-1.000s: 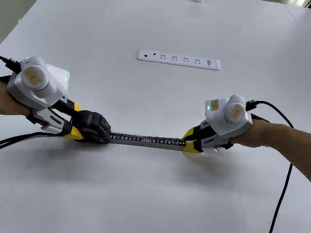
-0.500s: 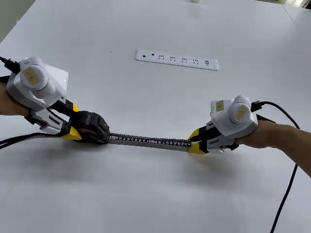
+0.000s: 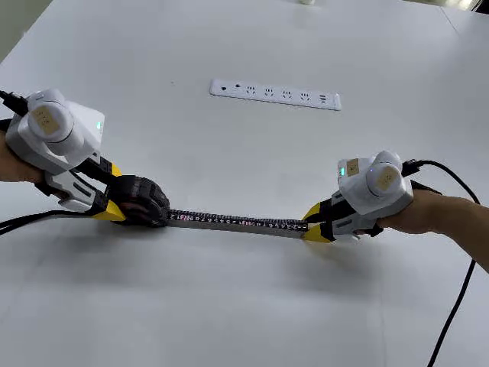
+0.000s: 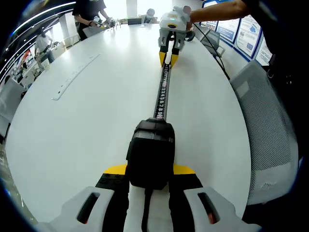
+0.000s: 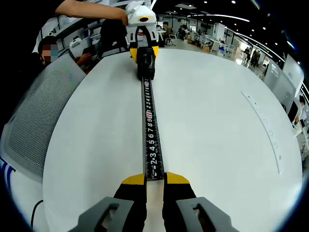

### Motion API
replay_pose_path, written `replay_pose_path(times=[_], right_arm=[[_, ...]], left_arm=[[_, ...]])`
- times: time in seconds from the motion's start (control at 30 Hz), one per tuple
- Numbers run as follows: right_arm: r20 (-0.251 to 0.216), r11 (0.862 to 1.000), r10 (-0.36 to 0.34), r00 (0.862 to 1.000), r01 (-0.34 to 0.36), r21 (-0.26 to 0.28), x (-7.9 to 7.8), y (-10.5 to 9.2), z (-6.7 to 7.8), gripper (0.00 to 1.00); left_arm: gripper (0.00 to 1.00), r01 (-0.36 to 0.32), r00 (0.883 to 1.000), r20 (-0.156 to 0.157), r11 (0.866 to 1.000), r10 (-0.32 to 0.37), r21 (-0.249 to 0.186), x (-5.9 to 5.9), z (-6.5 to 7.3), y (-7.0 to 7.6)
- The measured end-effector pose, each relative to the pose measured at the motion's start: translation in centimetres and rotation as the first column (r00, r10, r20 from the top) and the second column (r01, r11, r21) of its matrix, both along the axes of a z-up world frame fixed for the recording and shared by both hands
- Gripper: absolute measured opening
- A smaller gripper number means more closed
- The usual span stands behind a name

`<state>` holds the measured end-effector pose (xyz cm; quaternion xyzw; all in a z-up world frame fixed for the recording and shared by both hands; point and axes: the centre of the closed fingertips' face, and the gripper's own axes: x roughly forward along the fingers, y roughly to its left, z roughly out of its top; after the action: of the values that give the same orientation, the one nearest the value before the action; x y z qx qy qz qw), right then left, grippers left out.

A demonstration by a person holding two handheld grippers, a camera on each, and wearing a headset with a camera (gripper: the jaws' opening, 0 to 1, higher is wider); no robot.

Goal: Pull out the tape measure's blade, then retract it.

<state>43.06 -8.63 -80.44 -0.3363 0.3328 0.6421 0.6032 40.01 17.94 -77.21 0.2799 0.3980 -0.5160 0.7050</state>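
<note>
On tabletop [image 3: 252, 46], left gripper [image 4: 150, 170] clamps case [image 4: 150, 152], right gripper [image 5: 154, 180] pinches blade [image 5: 150, 130].

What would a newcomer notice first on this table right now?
The dark numbered blade, stretched flat across the white table between the two tongs, stands out first. The left tongs clamp the black case at its left end, and the right tongs pinch the blade's tip at the right. Behind them lies a white power strip.
</note>
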Motion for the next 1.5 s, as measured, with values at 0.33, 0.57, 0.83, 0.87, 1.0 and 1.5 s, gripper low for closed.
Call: replay_pose_path(times=[0.33,0.57,0.83,0.87,1.0,1.5], right_arm=[[-0.005,1.0,-0.01,1.0,0.01,-0.008,0.06,-0.52,-0.17,0.08],[0.007,1.0,-0.002,1.0,0.003,-0.011,0.08,-0.48,-0.17,0.09],[-0.008,1.0,-0.011,1.0,0.011,0.0,0.0,-0.35,-0.15,0.1],[-0.008,1.0,-0.012,1.0,0.012,0.003,0.04,-0.32,-0.15,0.1],[-0.006,1.0,-0.011,1.0,0.011,0.006,-0.16,-0.47,-0.19,0.11],[0.007,1.0,-0.026,1.0,0.026,0.004,0.15,-0.72,0.04,0.17]], left_arm=[[0.26,0.003,1.0,0.004,1.0,-0.003,0.009,-0.07,-0.06,-0.05],[0.26,0.014,1.0,0.012,1.0,-0.014,0.014,-0.07,-0.06,-0.08],[0.27,0.012,1.0,0.007,1.0,-0.012,0.014,-0.1,-0.08,-0.09],[0.27,0.011,1.0,0.005,1.0,-0.012,0.013,-0.09,-0.08,-0.08],[0.27,0.009,1.0,0.003,1.0,-0.009,0.012,-0.09,-0.06,-0.04],[0.28,0.013,1.0,-0.01,1.0,-0.013,0.013,-0.24,-0.17,-0.11]])
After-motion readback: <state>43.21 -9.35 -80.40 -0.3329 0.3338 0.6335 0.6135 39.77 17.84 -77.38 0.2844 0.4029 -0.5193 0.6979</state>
